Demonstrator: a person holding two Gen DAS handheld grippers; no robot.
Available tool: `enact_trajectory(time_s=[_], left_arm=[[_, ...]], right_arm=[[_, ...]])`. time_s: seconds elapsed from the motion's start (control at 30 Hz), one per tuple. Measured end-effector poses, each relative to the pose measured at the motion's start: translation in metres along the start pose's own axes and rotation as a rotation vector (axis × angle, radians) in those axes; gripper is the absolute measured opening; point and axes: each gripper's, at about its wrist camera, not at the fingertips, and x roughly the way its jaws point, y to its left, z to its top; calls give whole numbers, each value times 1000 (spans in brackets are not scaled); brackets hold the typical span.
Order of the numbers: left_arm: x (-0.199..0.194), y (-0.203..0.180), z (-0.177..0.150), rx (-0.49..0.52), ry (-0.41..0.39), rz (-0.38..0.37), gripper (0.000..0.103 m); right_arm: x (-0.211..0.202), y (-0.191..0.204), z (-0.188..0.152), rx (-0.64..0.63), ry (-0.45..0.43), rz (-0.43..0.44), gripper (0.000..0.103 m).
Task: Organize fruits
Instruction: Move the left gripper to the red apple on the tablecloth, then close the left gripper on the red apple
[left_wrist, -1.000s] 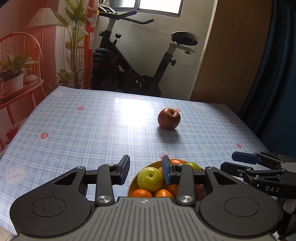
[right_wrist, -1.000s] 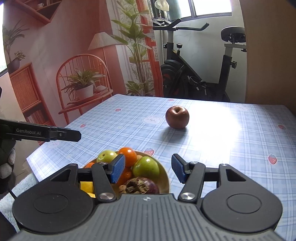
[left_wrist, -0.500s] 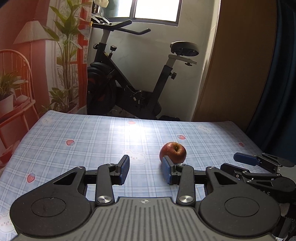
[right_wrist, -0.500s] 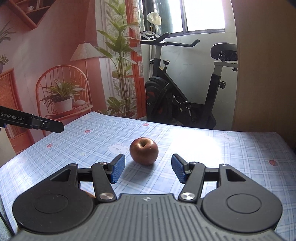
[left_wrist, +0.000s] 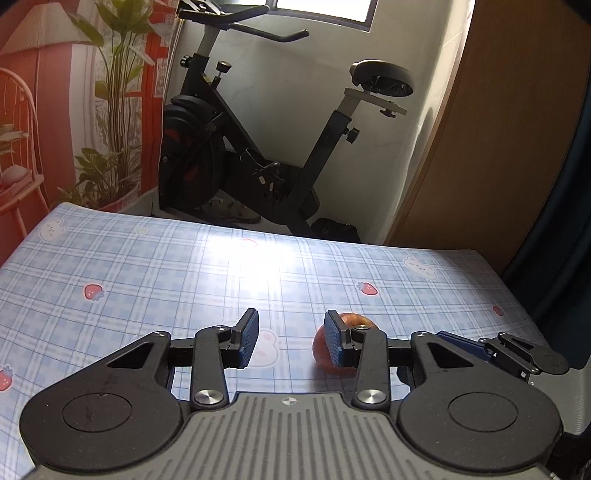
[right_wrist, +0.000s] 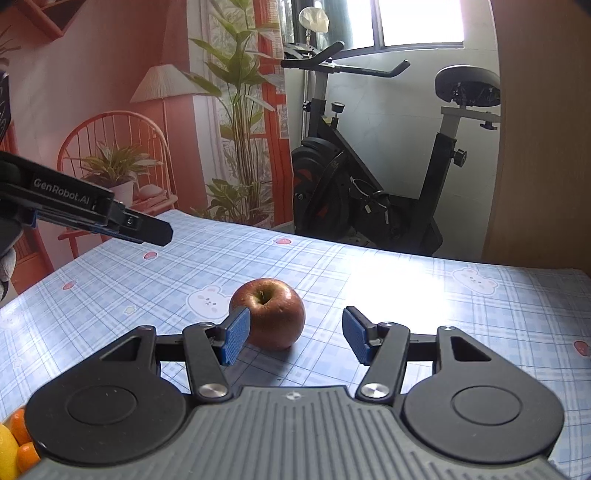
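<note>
1. We take the red apple (right_wrist: 267, 319) as our landmark; it sits upright on the blue checked tablecloth (right_wrist: 406, 288), its stem hollow facing up

2. Our right gripper (right_wrist: 293, 339) is just in front of the apple, low over the cloth, and its jaws stand spread apart

3. The left blue pad of this gripper (right_wrist: 232, 341) overlaps the near left side of the apple in the right wrist view; we cannot tell if it touches the skin. The right pad (right_wrist: 356, 339) is apart from the apple, with bare cloth between them

4. Nothing is pinched by the right gripper; the apple is only partly inside the gap, closer to the left pad

5. Our left gripper (left_wrist: 290, 341) is to the left of the apple, also with the jaws spread and with nothing between them, only cloth

6. In the left wrist view the apple (left_wrist: 345, 345) is mostly hidden behind the right finger of the left gripper, outside its gap

7. From the right wrist view the left gripper (right_wrist: 147, 229) shows as a black bar to the left of the apple and higher in the picture, well apart from it

8. Behind the apple, past the far edge of the table, stands a black exercise bike (right_wrist: 369, 192)

9. At the bottom left corner of the right wrist view, nearer to us than the apple, we see small orange fruits (right_wrist: 22, 439) and a part of a yellow fruit (right_wrist: 6, 454)
</note>
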Motion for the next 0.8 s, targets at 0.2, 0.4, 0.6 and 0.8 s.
enact_trajectory(time_s=[0.2,0.4,0.6,0.8], left_arm=[[28,1,0,-29,51,-68,46],[41,-13,-2,19,60,-129,54],[60,-11,-5,-1,107,-152,54],[72,-5,-5,-40,137,-180,53]], right_arm=[[27,4,0,-10,37,44,61],[47,3,-4,-18,64,61,65],[56,-1,-2,-13,59,72,65],[65,0,0,-33,68,81,66]])
